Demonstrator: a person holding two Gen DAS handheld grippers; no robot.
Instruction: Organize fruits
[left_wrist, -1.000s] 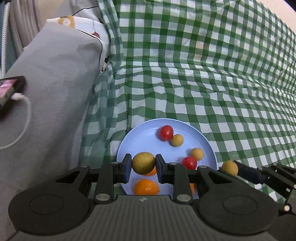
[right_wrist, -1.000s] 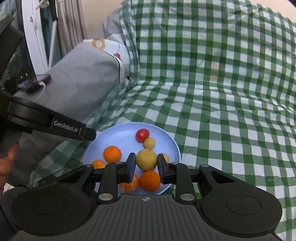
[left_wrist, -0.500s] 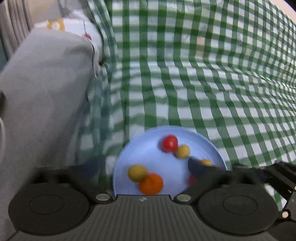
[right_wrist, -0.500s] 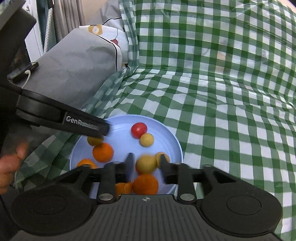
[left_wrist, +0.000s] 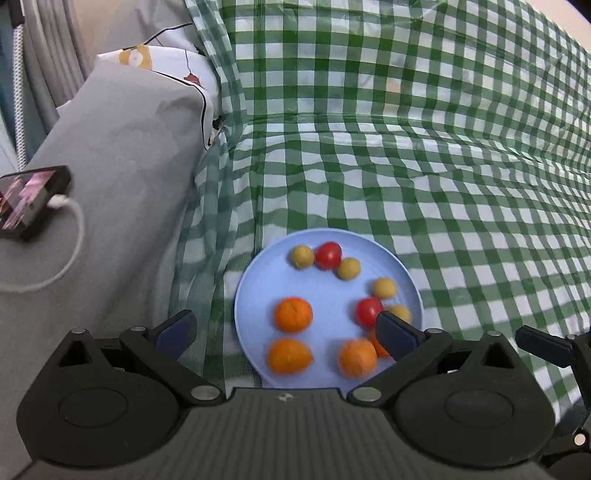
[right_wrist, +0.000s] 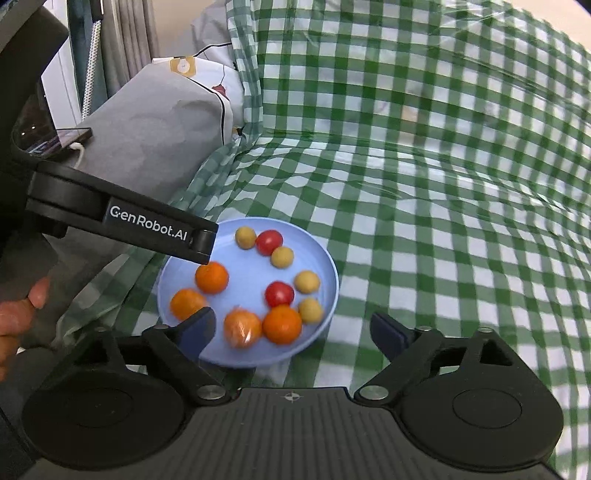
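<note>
A light blue plate (left_wrist: 325, 284) (right_wrist: 325, 258) lies on the green checked cloth. It holds several oranges (left_wrist: 293, 314) (right_wrist: 211, 277), two red tomatoes (left_wrist: 328, 255) (right_wrist: 269, 242) and several small yellow fruits (left_wrist: 301, 256) (right_wrist: 245, 237). My left gripper (left_wrist: 284, 334) is open and empty, above the plate's near edge. My right gripper (right_wrist: 293, 332) is open and empty, over the plate's near side. The left gripper's finger (right_wrist: 122, 225) crosses the right wrist view above the plate's left rim.
A grey cushion (left_wrist: 122, 147) (right_wrist: 155, 125) stands left of the plate with a phone (left_wrist: 27, 199) and its white cable on it. Green checked cloth (left_wrist: 406, 147) covers the seat and back. A hand (right_wrist: 18, 317) shows at the left edge.
Both grippers have opened and dropped their yellow fruits onto the plate. Both have pulled back and up from it.
</note>
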